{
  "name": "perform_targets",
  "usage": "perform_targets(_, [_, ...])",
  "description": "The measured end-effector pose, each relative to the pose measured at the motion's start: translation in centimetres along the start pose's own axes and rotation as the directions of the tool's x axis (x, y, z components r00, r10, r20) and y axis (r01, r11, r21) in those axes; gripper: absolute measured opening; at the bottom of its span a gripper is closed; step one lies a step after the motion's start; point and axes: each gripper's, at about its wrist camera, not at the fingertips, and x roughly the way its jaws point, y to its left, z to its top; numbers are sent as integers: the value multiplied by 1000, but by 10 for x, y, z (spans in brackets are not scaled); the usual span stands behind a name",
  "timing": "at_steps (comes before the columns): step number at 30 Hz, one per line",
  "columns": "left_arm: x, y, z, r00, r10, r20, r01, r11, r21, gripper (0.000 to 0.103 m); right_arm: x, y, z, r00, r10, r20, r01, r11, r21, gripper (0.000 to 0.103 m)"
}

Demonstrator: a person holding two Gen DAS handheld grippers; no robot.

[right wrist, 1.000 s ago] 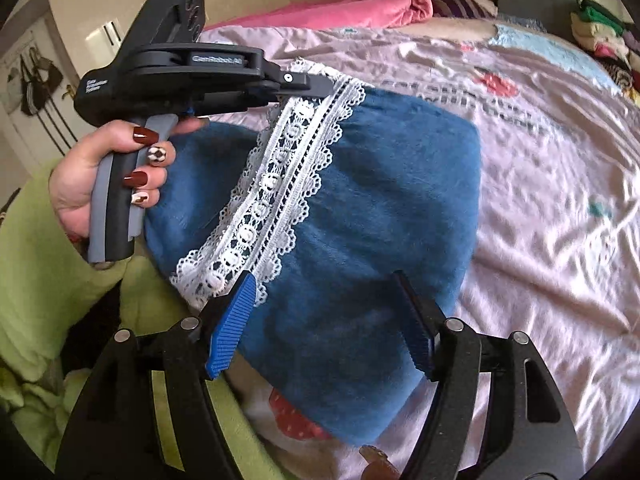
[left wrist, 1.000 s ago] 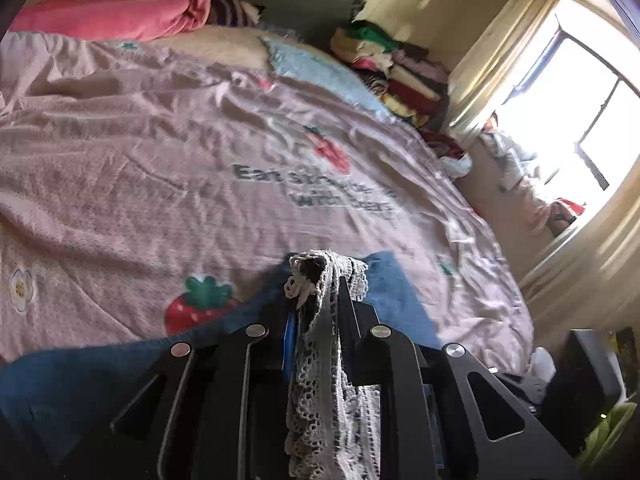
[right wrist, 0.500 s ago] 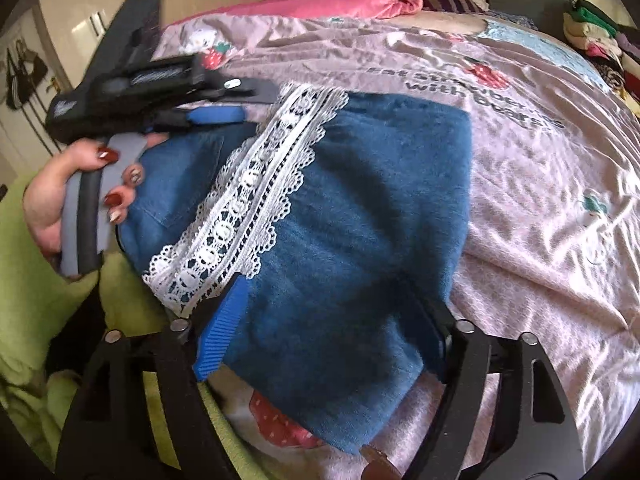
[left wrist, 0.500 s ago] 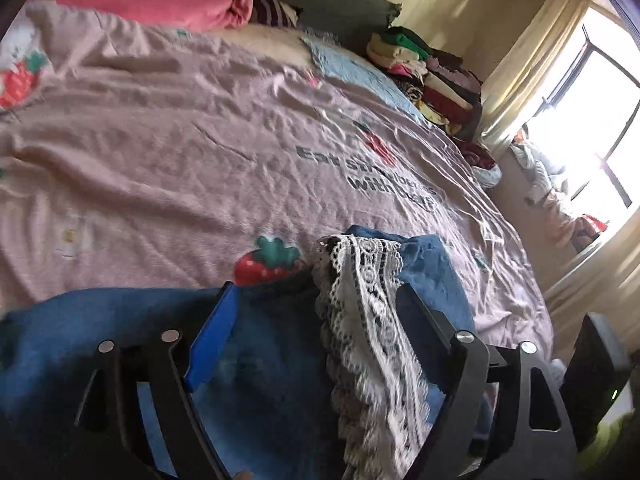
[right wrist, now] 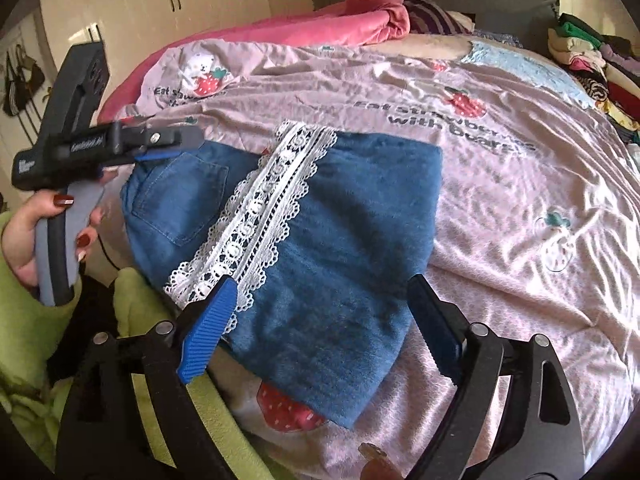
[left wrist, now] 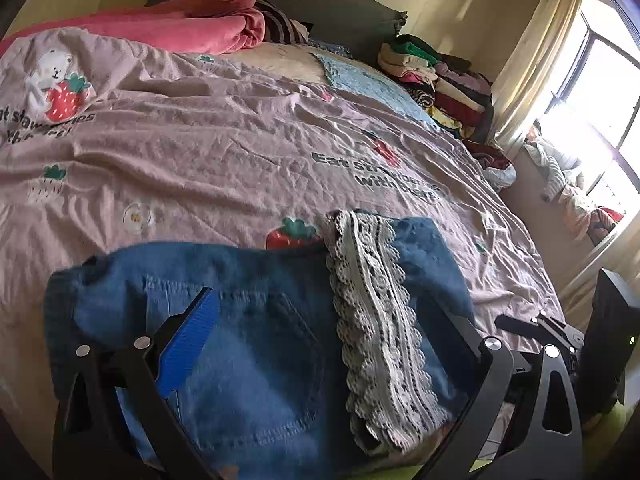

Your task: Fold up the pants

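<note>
Letting go is the change: a second ago my left tool (left wrist: 320, 320) pinched the lace trim (left wrist: 372, 320) of the pants (left wrist: 256, 352), half a second ago it had spread, and now it hangs spread wide above the denim, touching nothing I can see. My right tool (right wrist: 324, 320) was spread in both earlier views and is the same now, hovering over the near edge of the pants with nothing between its fingers (right wrist: 208, 328). The pants lie folded over on the bed (left wrist: 200, 160), near its front edge, back pocket (right wrist: 180, 200) up, lace strip running diagonally across the top layer. So that fold looks laid down and released; my guess is one more fold or a smoothing pass remains, since the bundle is a bit skewed and one corner reaches toward the bed edge. In the right wrist view my left hand (right wrist: 44, 232) grips the tool handle just beside the pocket end. No real containers here; the nearest thing is a stack of folded clothes (left wrist: 436, 88) at the far corner of the bed, well apart from the pants.
</note>
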Motion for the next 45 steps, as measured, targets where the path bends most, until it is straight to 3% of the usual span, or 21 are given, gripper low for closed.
perform_targets(10, [-23,-5,-35,999,-41,-20,41,999,-6,98,-13,-5,-4,1000,-9,30,9,1000,-2,85])
perform_targets(15, [-24,-8,-61,992,-114,-50,111,992,-57,94,-14,-6,-7,999,-2,34,2,1000,4,85])
perform_targets(17, [-21,-14,-70,988,-137,-75,133,990,-54,70,-15,-7,-8,999,3,36,-3,1000,4,85])
perform_targets(21, [-9,-27,-81,976,-175,-129,170,984,-46,64,-18,-10,-11,999,8,45,-9,1000,12,85])
perform_targets(27, [17,-42,-88,967,-162,-196,161,987,-25,64,-17,-18,-18,999,20,44,-21,999,25,85])
perform_targets(31, [27,-44,-90,965,-158,-207,161,987,-2,24,-8,-20,-23,999,30,24,-31,999,24,85])
perform_targets(32, [28,-44,-90,967,-145,-210,150,989,9,19,-4,-20,-25,999,32,15,-32,999,23,85])
perform_targets(34, [26,-44,-91,967,-148,-209,156,988,19,17,4,-18,-27,999,44,-15,-43,999,16,82])
perform_targets(35, [21,-44,-90,968,-147,-204,156,987,26,17,5,-16,-27,999,49,-21,-49,999,10,73])
perform_targets(36, [17,-43,-90,970,-141,-199,151,988,38,17,5,-14,-25,998,57,-22,-57,998,0,70])
perform_targets(40, [8,-33,-89,976,-108,-190,118,992,44,17,2,7,-19,996,89,4,-88,993,-75,69])
perform_targets(45, [17,-31,-96,970,-111,-216,121,992,34,19,17,13,-23,996,73,-47,-77,994,-83,67])
